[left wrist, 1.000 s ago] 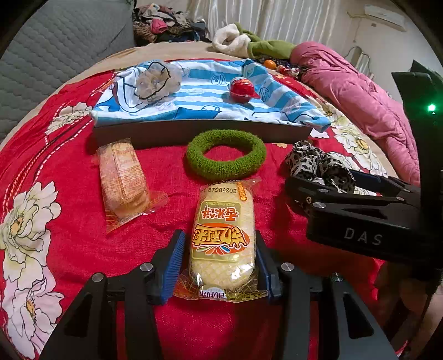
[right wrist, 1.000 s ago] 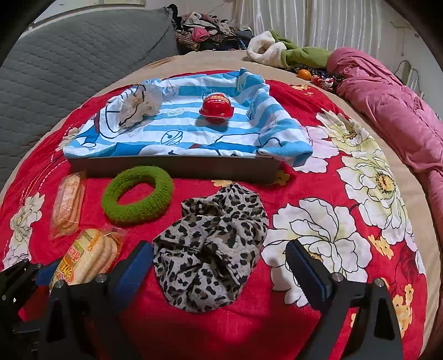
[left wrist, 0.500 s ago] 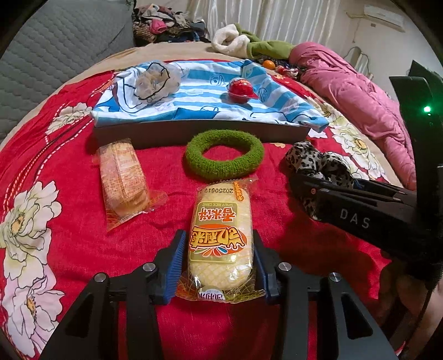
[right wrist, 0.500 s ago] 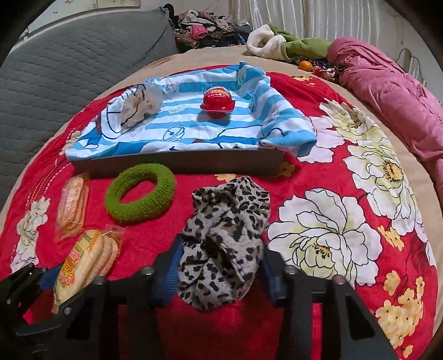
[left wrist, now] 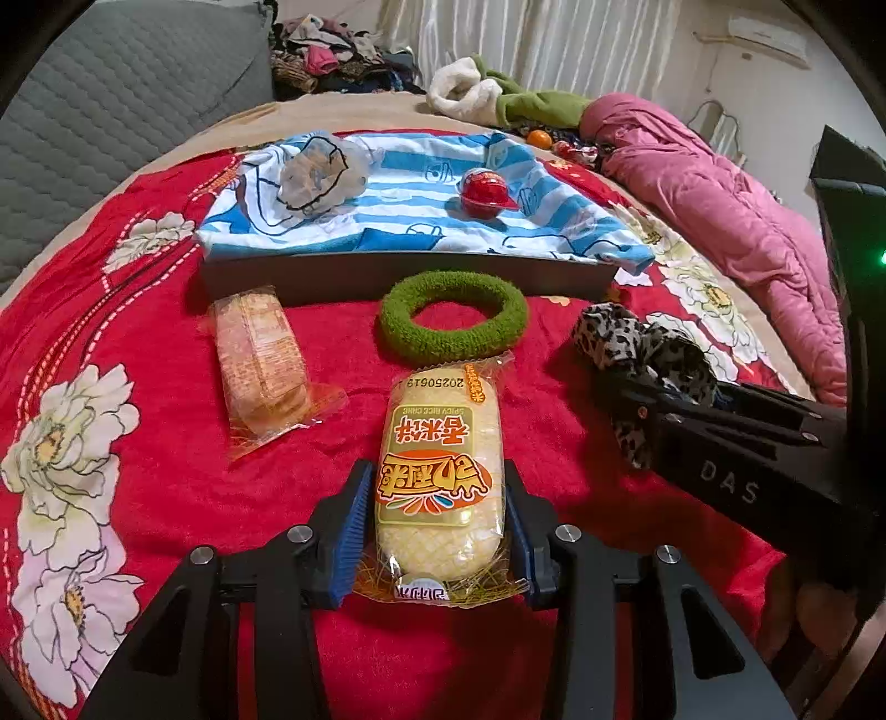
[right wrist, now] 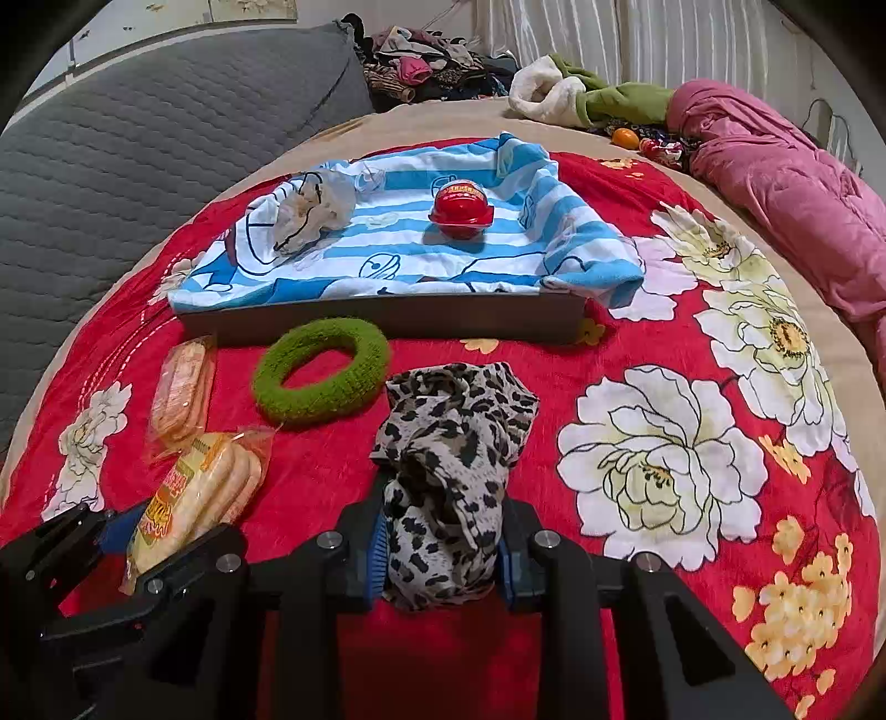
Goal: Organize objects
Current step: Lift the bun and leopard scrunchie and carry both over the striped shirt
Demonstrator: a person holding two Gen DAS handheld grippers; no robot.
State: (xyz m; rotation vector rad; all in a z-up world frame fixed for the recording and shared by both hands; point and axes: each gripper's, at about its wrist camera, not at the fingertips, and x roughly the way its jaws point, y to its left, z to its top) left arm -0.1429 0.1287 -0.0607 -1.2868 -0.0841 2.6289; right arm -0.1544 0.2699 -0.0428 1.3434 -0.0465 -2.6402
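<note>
While crumpled clear bag (right wrist: 313, 207) and red toy helmet (right wrist: 461, 207) already sit in towel-lined grey tray (right wrist: 387, 315), left claw (left wrist: 437, 526) grips yellow rice-cake packet (left wrist: 440, 471) on bed; right claw (right wrist: 440, 554) closing on leopard-print cloth (right wrist: 454, 443). Green fuzzy ring (left wrist: 454, 324), orange snack pack (left wrist: 260, 360) still outside, just before tray.

- Red plush bedspread with large white and yellow flowers (right wrist: 659, 471): covers the bed, fills most of both views.
- Grey quilted headboard or cushion (right wrist: 138, 144): at 10 o'clock, behind the bedspread.
- Crumpled pink quilted duvet (right wrist: 786, 183): at 2 o'clock, along the bed's edge.
- Cream-and-green fleece garment (right wrist: 576, 97): at 12 to 1 o'clock, just beside the duvet's near end.
- Heap of mixed dark clothes (right wrist: 432, 61): at 12 o'clock, beyond the bed.
- Pale pleated curtain (left wrist: 548, 44): at 12 o'clock, on the back wall.
- Small orange round fruit (right wrist: 624, 135) and foil-wrapped sweets (right wrist: 659, 148): between garment and duvet; details too small to tell.
- White wall air conditioner (left wrist: 767, 33): at 1 o'clock, left wrist view only.
</note>
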